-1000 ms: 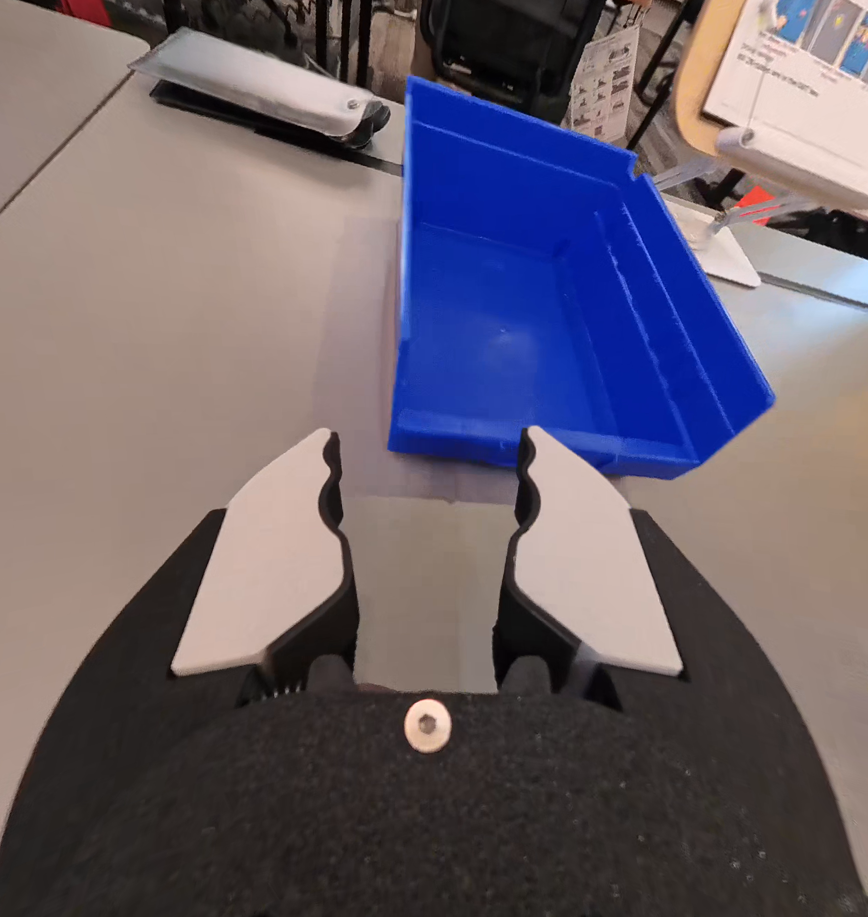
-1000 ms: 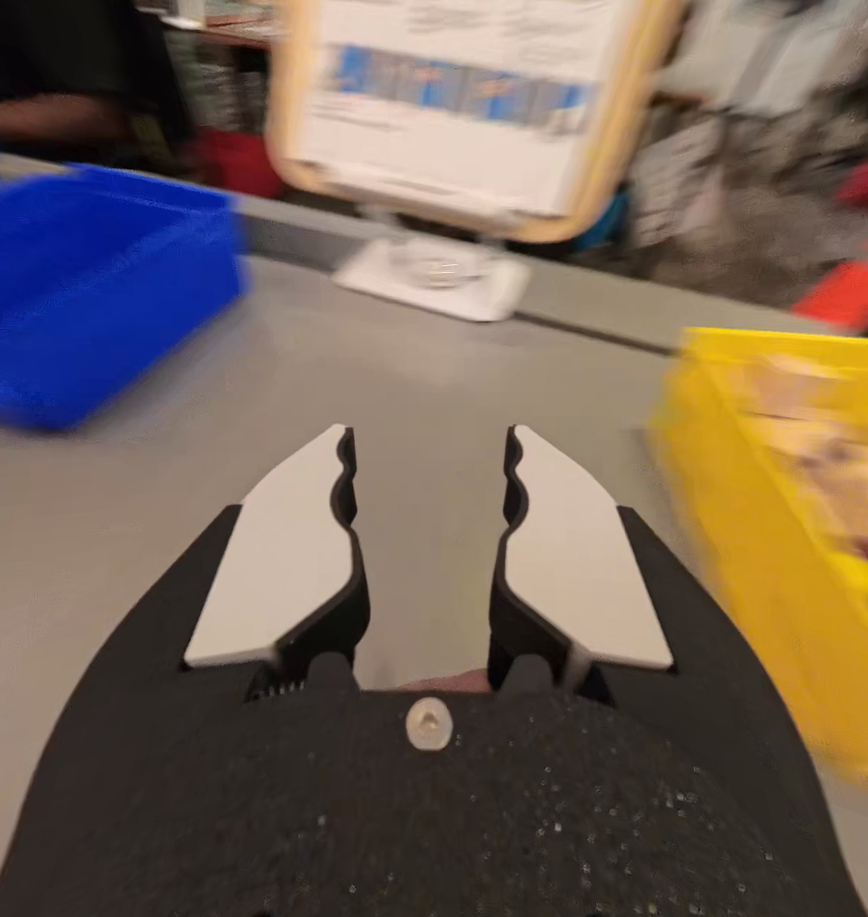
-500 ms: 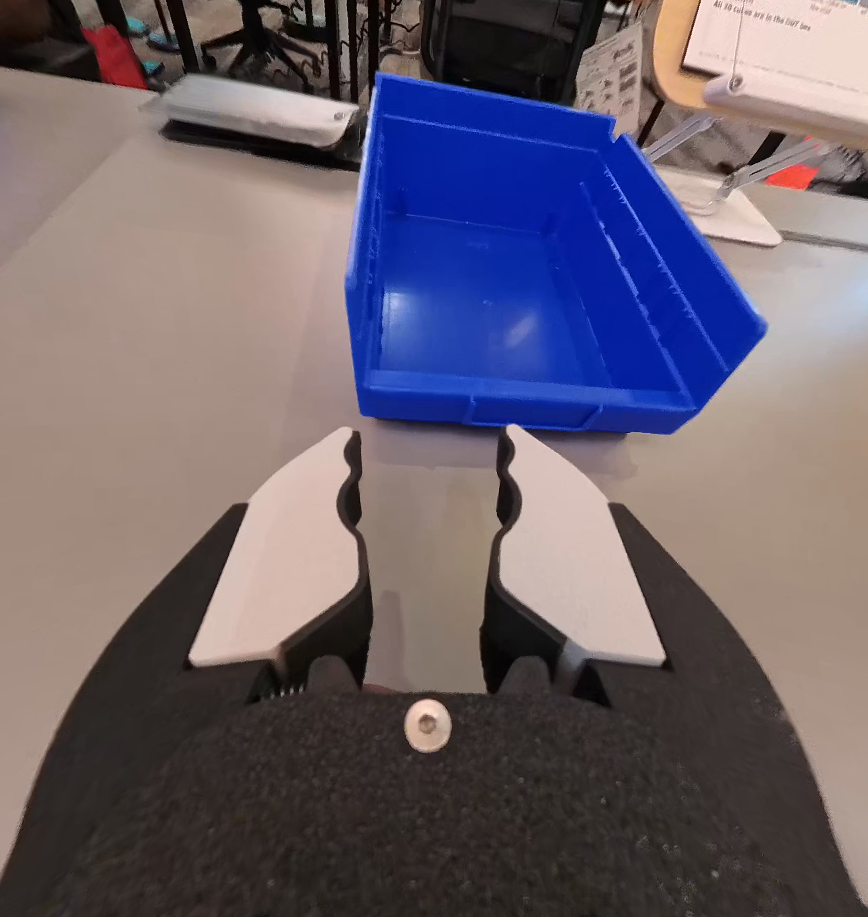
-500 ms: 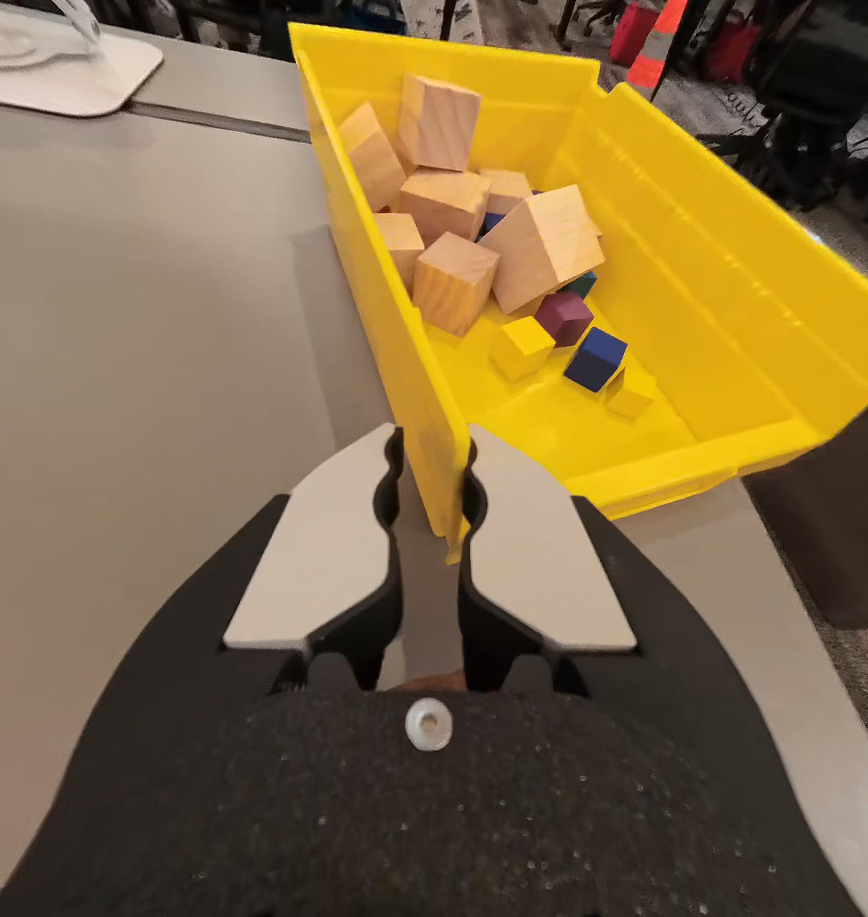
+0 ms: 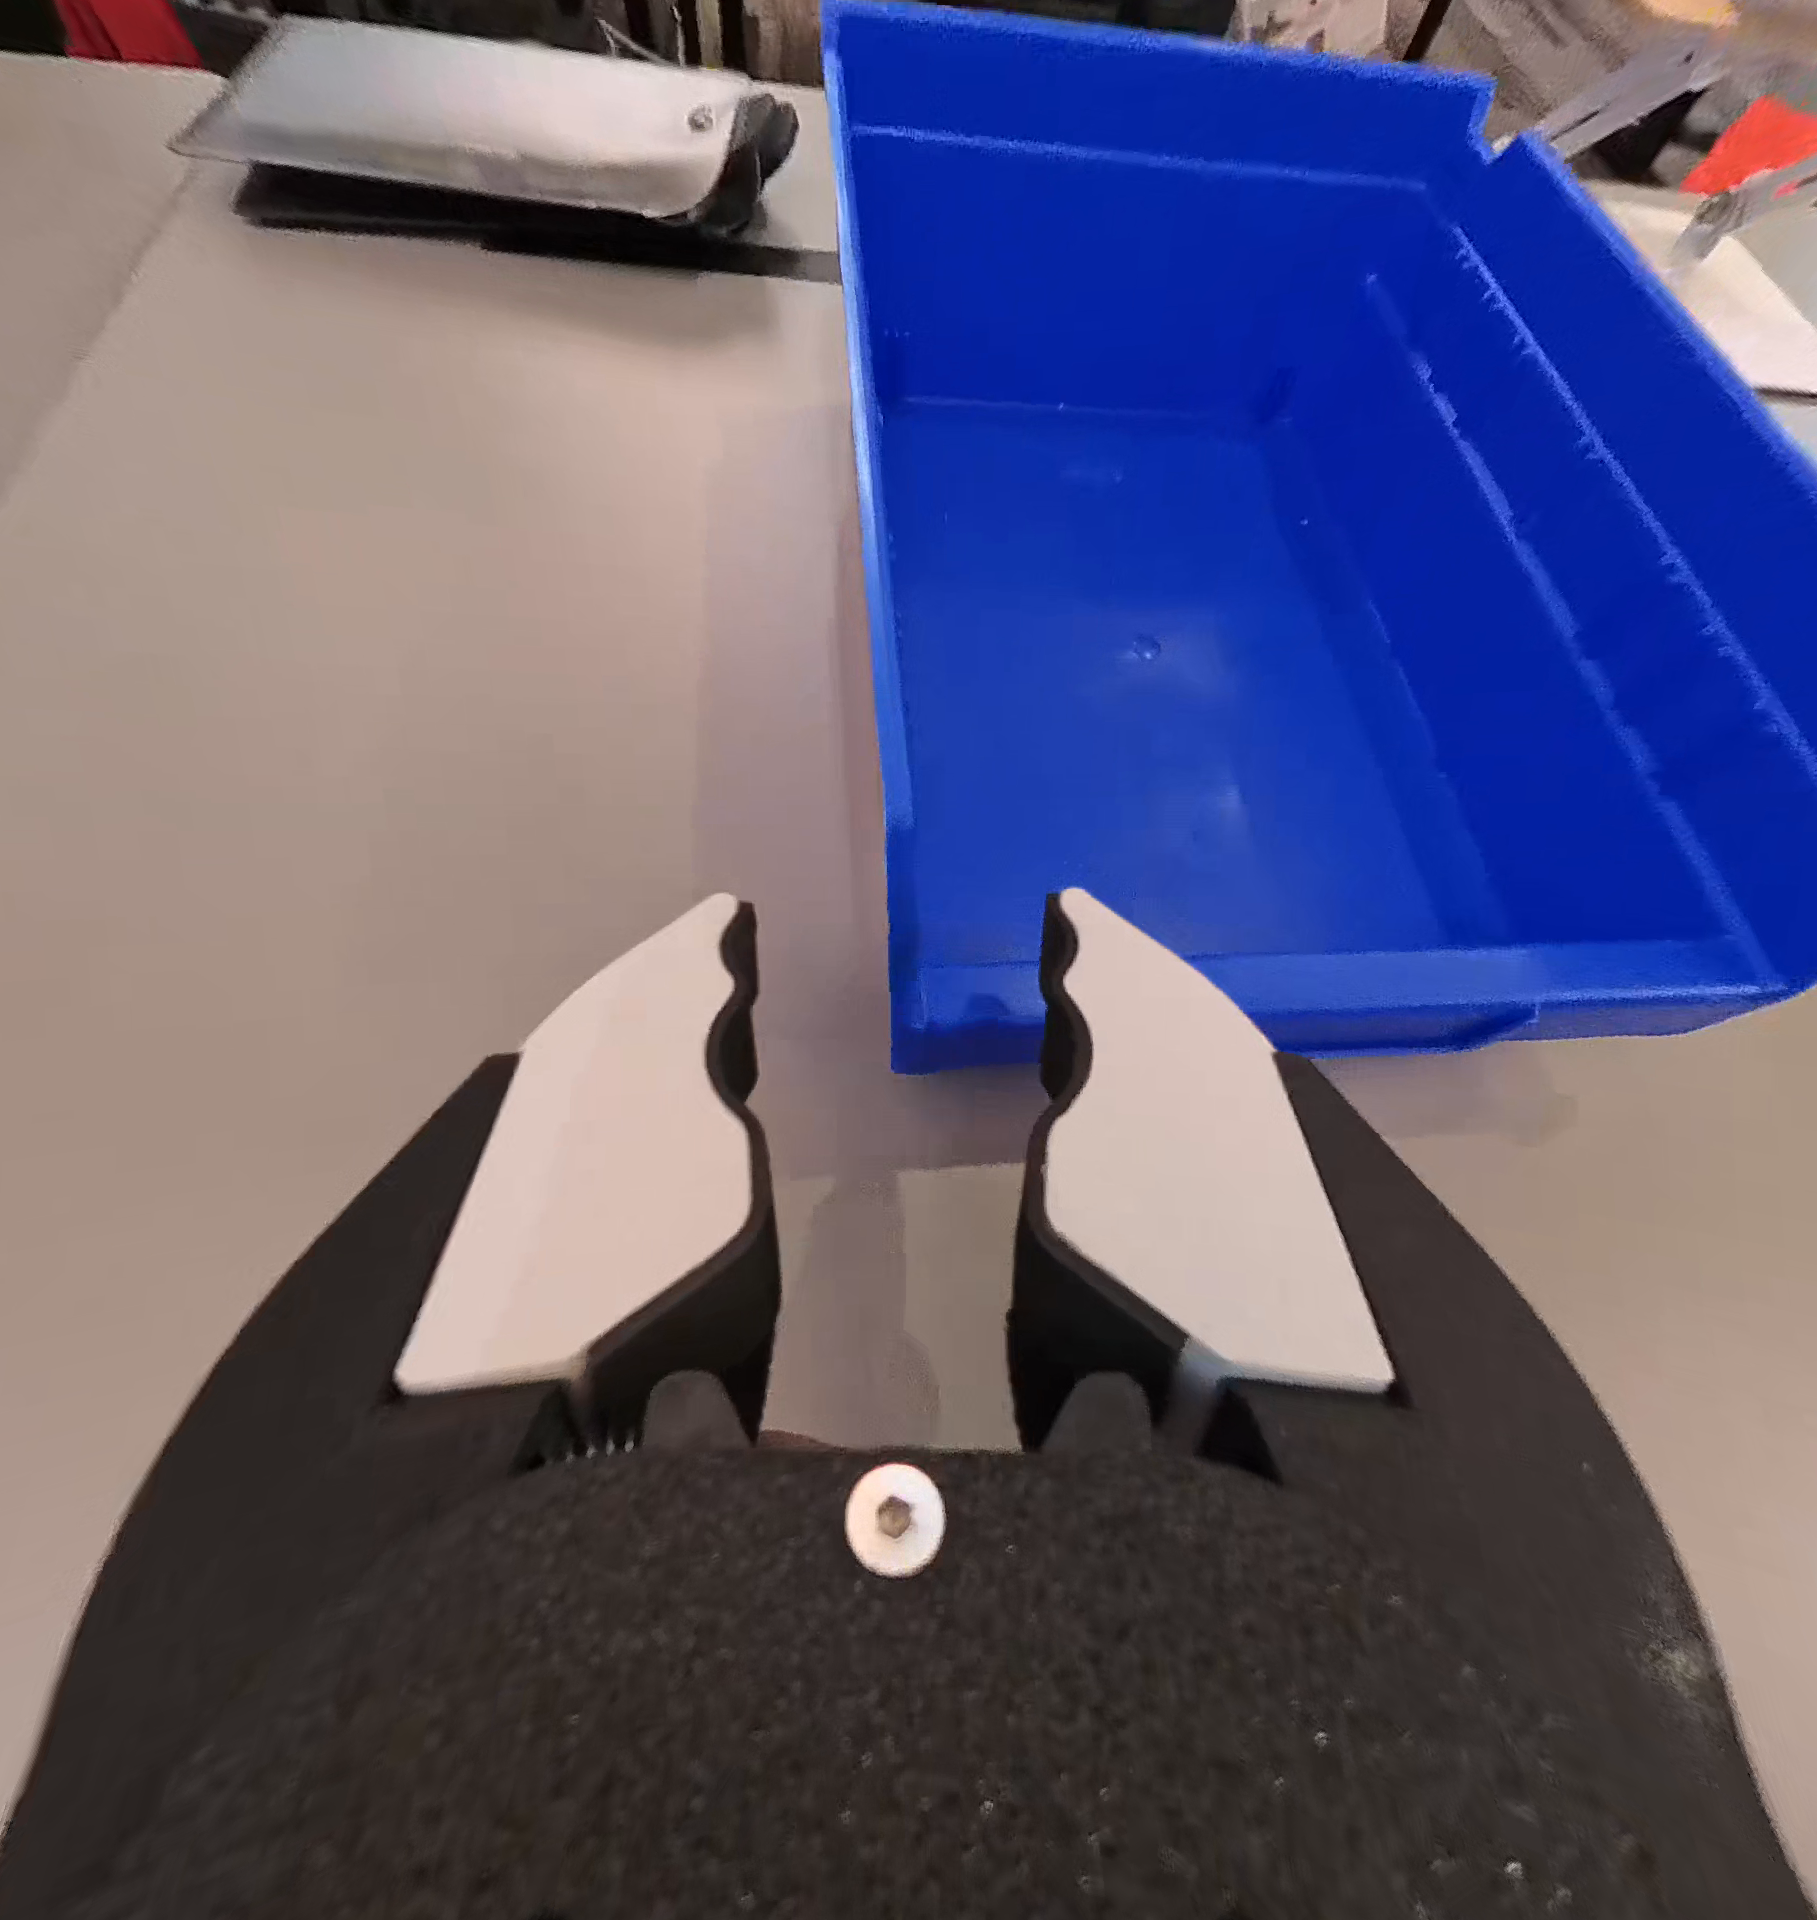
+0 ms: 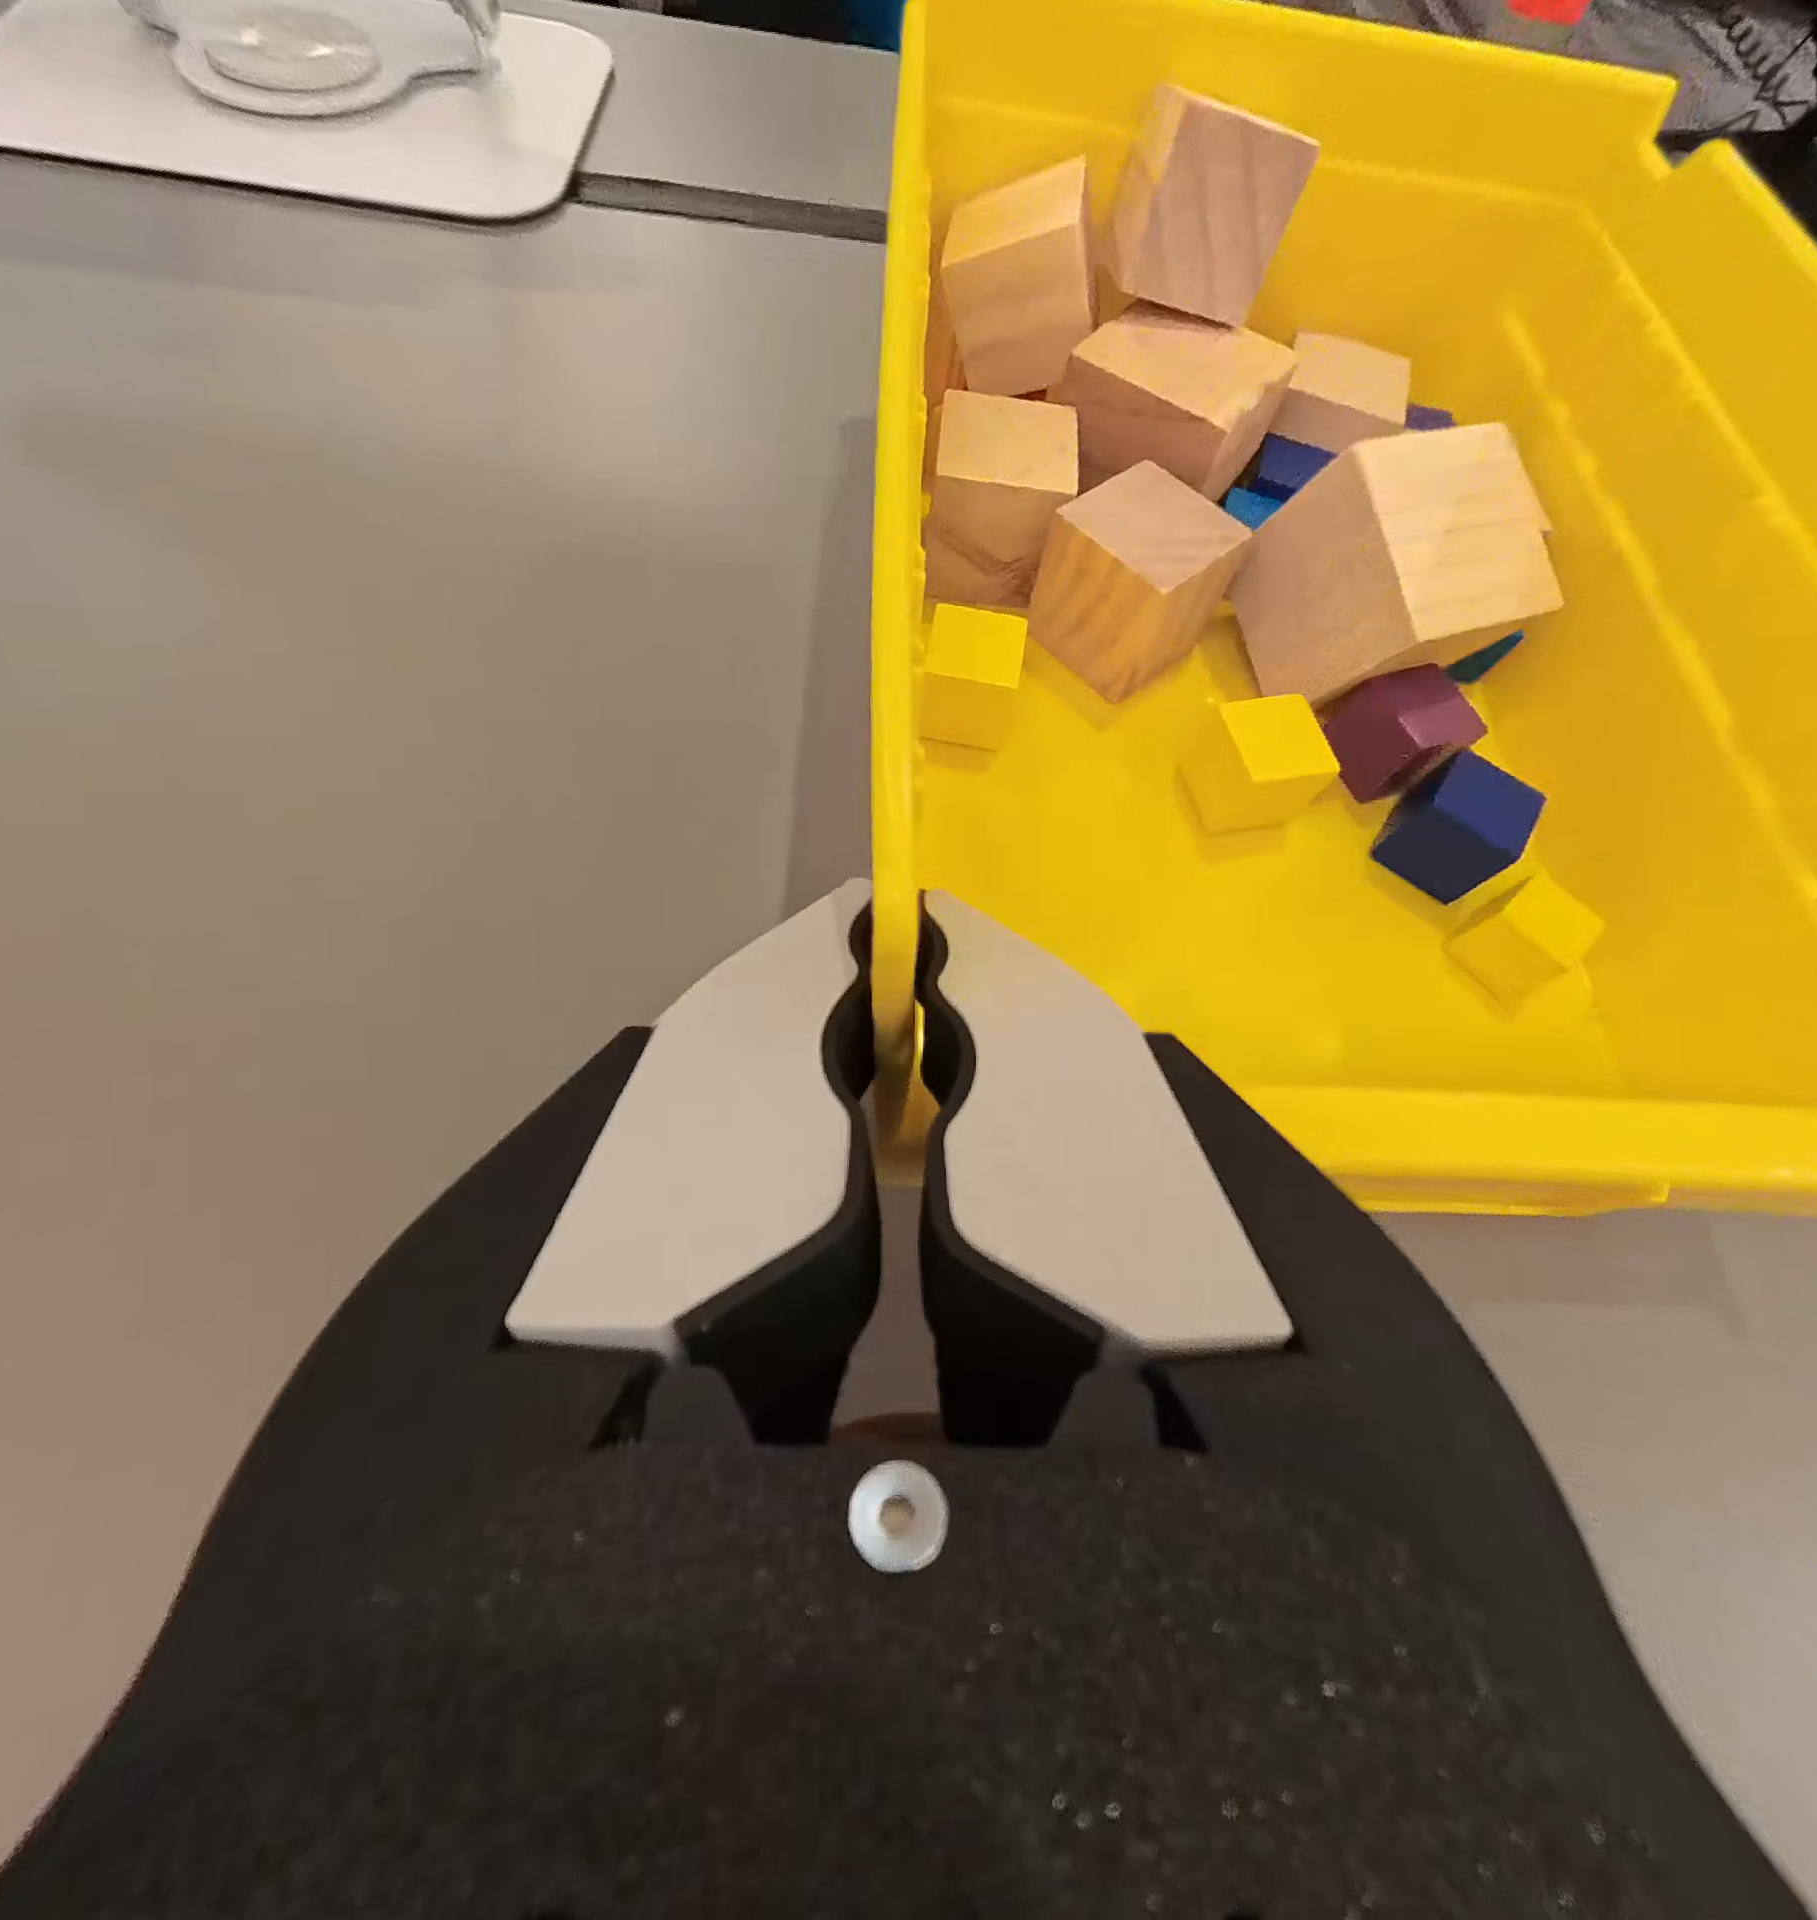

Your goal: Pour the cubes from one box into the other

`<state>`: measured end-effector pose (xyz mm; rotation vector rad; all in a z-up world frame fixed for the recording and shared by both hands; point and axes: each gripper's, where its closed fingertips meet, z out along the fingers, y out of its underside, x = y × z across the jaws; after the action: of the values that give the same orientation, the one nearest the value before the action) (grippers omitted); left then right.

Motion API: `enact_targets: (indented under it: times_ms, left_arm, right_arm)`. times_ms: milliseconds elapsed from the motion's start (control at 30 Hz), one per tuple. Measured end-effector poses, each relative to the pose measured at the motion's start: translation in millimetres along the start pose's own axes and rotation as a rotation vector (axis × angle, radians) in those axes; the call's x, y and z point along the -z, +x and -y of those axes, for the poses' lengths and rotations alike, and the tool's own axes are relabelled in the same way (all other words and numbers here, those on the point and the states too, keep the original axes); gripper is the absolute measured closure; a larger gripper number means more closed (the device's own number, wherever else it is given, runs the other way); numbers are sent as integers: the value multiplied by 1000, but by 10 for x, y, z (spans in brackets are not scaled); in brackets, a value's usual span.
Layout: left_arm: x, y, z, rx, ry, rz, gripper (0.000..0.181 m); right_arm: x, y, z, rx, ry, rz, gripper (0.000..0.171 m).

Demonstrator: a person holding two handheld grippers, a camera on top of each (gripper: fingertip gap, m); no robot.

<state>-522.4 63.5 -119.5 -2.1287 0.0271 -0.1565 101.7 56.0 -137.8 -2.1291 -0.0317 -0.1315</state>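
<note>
Two boxes: one blue (image 5: 1299,582), one yellow (image 6: 1662,582). Seven plain wooden cubes (image 6: 1143,577) visible; about nine small coloured cubes (image 6: 1460,836), some partly hidden.

Our left gripper (image 5: 896,914) fills the lower half of its frame, fingers spread wide, nothing between them. Our right gripper (image 6: 896,904), low centre of its frame, has its fingers pinched nearly together on a thin wall.
</note>
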Motion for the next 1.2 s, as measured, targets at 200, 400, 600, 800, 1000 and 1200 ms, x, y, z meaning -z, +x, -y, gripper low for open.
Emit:
enact_targets:
  times_ms: [200,400,600,800,1000,1200]
  left_arm:
    - [-204,-46,-18,-13,-17,64,179]
    - [-34,-169,-112,-13,-18,105,179]
    - [149,-389,-194,8,-22,79,179]
    - [278,-341,-206,54,-9,59,148]
    - [983,241,-278,170,134,-84,128]
    - [1184,733,-766,104,143,-95,128]
  right_arm:
    - [-46,-184,59,-59,14,-32,169]
    - [-32,-283,65,-51,12,-23,169]
    - [-8,-391,72,-63,22,-30,169]
    - [197,-389,91,-13,58,98,148]
    - [848,108,66,16,163,173,137]
    - [1070,691,-456,-158,169,60,132]
